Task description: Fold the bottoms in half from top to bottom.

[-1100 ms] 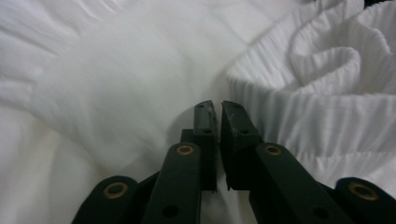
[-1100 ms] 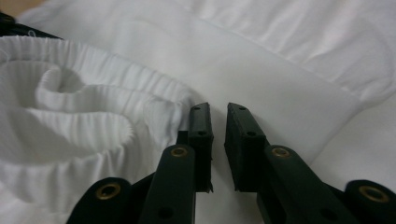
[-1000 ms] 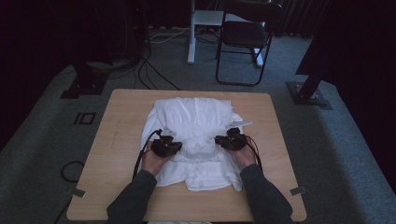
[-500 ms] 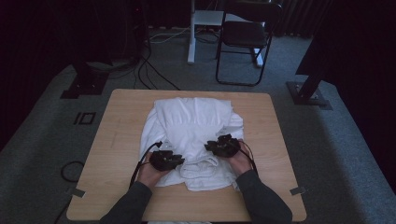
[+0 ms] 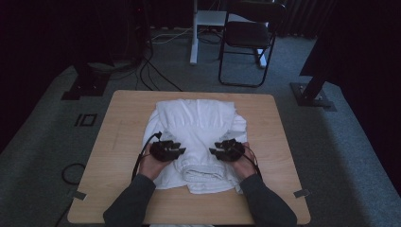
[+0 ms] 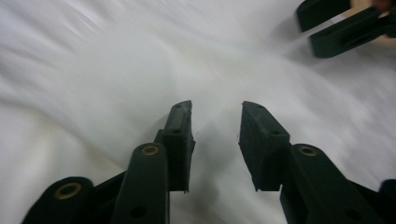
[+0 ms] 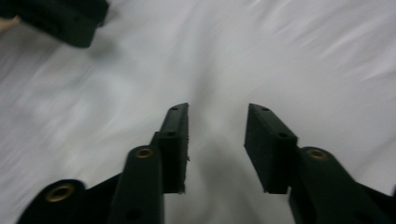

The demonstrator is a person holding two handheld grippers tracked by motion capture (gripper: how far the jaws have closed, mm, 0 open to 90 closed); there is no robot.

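Note:
A white cloth (image 5: 196, 123) lies folded on the wooden table (image 5: 118, 142), with a rolled fold (image 5: 208, 172) along its near side. My left gripper (image 5: 179, 150) rests over the cloth's near left part and points right. My right gripper (image 5: 213, 152) rests over the near right part and points left, facing the other across a short gap. In the left gripper view the left gripper (image 6: 215, 106) is open, with only blurred white cloth (image 6: 116, 70) beyond its jaws. The right gripper (image 7: 218, 109) is open the same way above the cloth (image 7: 303, 56).
A black folding chair (image 5: 248, 38) and a white stand (image 5: 195, 33) are on the carpet beyond the table. Cables (image 5: 146, 71) run across the floor at the far left. A dark post base (image 5: 312, 92) stands at the right. Bare tabletop flanks the cloth.
Both grippers have come slightly toward the near edge over the cloth. The right one swung inward, then back out a little. The cloth's far right side looks flatter.

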